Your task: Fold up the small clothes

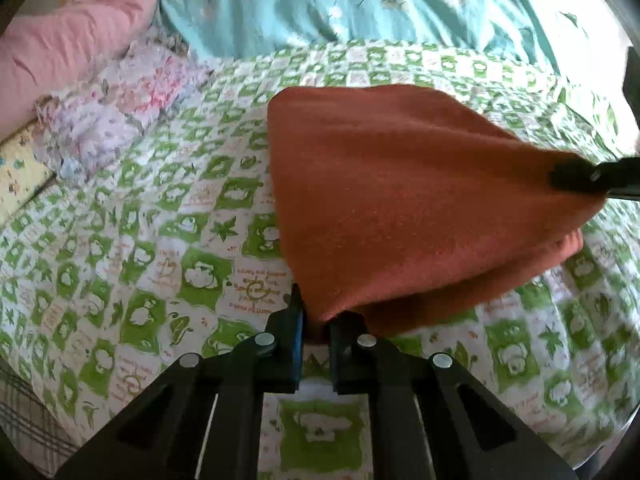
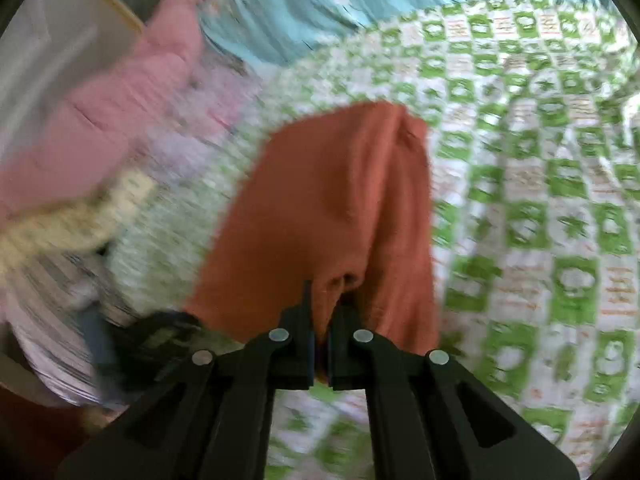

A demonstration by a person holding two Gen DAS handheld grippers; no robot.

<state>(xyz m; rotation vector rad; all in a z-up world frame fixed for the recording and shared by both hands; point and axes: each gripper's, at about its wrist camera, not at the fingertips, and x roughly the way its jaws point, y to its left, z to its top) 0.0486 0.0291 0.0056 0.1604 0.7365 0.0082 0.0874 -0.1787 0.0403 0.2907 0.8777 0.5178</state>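
A rust-orange small garment (image 1: 400, 200) is held stretched above the green-and-white checked bedspread (image 1: 160, 240). My left gripper (image 1: 316, 320) is shut on its near corner. My right gripper (image 1: 576, 178) shows at the right edge of the left wrist view, shut on the garment's other corner. In the right wrist view, which is blurred, my right gripper (image 2: 320, 328) is shut on the garment (image 2: 320, 200), which hangs forward from the jaws with a fold down its middle. A lower layer of the cloth sags under the top layer.
A pink pillow (image 1: 72, 40) and a pale floral cloth (image 1: 120, 108) lie at the left. A teal flowered quilt (image 1: 340, 0) lies along the back. A yellow patterned cloth (image 1: 20, 172) is at the far left edge.
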